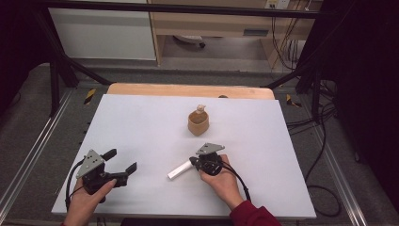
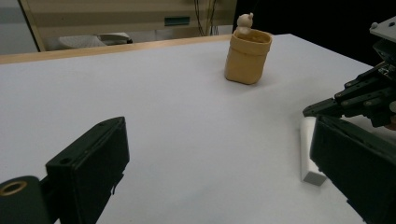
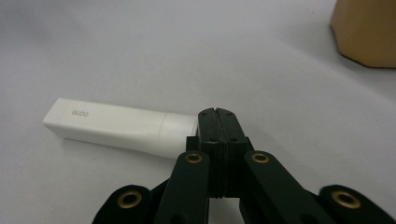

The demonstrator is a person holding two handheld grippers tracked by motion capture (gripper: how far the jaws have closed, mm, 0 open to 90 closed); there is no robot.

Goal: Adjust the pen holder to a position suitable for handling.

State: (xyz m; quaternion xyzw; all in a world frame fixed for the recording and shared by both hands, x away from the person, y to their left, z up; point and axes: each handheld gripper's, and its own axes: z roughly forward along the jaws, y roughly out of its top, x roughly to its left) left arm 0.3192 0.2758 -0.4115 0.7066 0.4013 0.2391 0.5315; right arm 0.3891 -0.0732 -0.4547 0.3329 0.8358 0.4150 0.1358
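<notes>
My left gripper is resting low with its jaws spread wide, while my right gripper is pointing leftward, jaws pressed together.

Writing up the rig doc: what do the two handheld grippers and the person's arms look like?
Both grippers are black, each with two blocky black jaws on linkage arms with brass-coloured pivot rivets. The left gripper and the right gripper each carry a grey three-cornered plate on top and trail a black cable. The right arm wears a dark red sleeve.
</notes>
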